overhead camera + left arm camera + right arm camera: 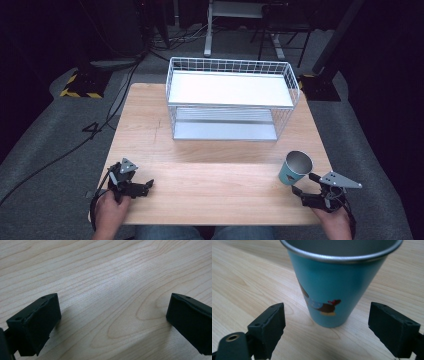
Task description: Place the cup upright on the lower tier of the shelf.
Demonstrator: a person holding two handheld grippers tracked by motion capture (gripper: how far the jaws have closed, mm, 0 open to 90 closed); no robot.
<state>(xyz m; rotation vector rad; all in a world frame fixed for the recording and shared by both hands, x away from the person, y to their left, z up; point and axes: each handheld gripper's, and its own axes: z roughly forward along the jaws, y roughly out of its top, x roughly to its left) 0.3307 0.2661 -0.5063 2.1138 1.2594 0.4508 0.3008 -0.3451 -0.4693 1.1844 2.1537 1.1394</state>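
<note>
While both the left gripper [113, 322] and right gripper [325, 327] are held agape, the blue cup [337, 287] is seen upright, apparently untouched, mouth up.

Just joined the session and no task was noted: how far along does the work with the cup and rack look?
Nothing looks done: the rack holds nothing on either shelf. In hand: the right hand-held gripper is open with the blue cup upright on the table ahead of its jaws, not yet gripped. The left hand-held gripper is open over bare wood. Left, probably: grasp the cup and move it, perhaps to the rack.
</note>
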